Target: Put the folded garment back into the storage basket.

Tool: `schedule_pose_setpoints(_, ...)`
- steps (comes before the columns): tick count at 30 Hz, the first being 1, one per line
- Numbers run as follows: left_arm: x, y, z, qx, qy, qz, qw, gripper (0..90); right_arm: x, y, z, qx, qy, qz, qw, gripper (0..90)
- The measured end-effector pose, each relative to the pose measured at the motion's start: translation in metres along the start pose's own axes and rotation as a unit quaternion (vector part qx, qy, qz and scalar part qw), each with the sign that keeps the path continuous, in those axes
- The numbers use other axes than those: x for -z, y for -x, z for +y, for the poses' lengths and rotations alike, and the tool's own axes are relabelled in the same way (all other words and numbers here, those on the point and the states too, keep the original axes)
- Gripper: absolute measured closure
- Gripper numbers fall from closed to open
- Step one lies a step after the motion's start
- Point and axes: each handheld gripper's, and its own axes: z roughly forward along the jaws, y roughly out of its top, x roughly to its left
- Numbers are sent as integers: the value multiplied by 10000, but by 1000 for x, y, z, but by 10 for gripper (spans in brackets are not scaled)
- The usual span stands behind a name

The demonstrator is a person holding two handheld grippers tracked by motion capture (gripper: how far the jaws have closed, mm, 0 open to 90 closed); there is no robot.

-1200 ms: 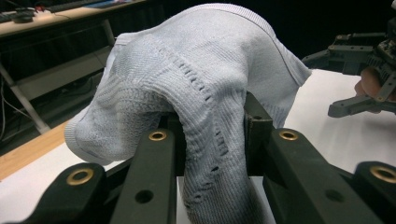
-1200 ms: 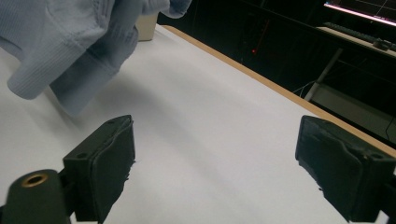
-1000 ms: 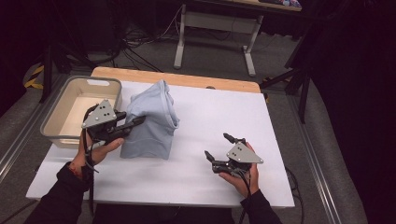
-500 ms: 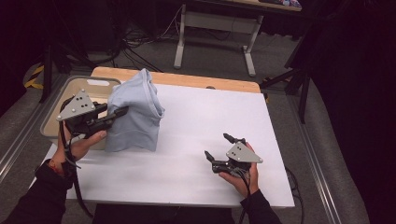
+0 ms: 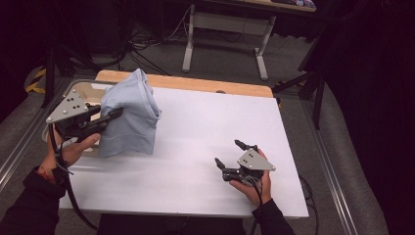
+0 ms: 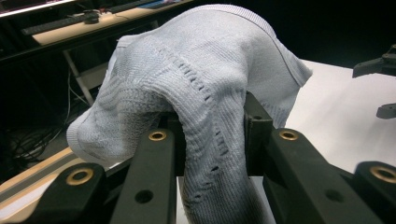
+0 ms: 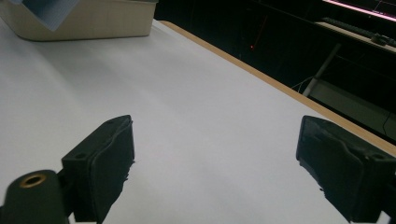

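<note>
Item: pale blue knitted garment [image 5: 129, 117], bunched and lifted off the white tabletop [image 5: 205, 132], hanging at its left side beside the beige bin [image 5: 83, 90]. Left gripper [image 5: 115, 113] clamped on a fold. Right gripper [image 5: 230, 154] spread wide, holding nothing, resting low. Advice: keep grip firm; carry fully over bin rim before releasing.

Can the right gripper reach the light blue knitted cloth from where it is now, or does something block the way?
Probably yes: only bare white table lies between the open right gripper and the cloth.
</note>
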Motion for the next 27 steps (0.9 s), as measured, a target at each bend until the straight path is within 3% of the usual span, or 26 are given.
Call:
schedule_pose_setpoints(6, 3, -4, -3, 26, -42, 56, 10000, 717, 0, -1, 0, 22, -12, 3, 10000, 120)
schedule_pose_setpoints(15, -1, 1, -11, -47, -171, -36, 9998, 717, -4, -3, 5, -38, 36, 76, 10000, 124)
schedule_pose_setpoints(17, -2, 2, -12, -95, -225, -28, 9997, 717, -7, -3, 9, -156, 89, 166, 9997, 127)
schedule_pose_setpoints(19, -1, 3, -12, -94, -236, -53, 9997, 717, -11, -4, 15, -151, 129, 203, 9996, 132)
schedule_pose_setpoints(24, -5, 9, -14, -167, -337, -159, 9992, 717, -26, -10, 40, -393, 355, 555, 9971, 147)
schedule_pose_setpoints(27, -9, 12, -14, -210, -387, -209, 9988, 717, -40, -20, 61, -237, 484, 736, 9958, 148)
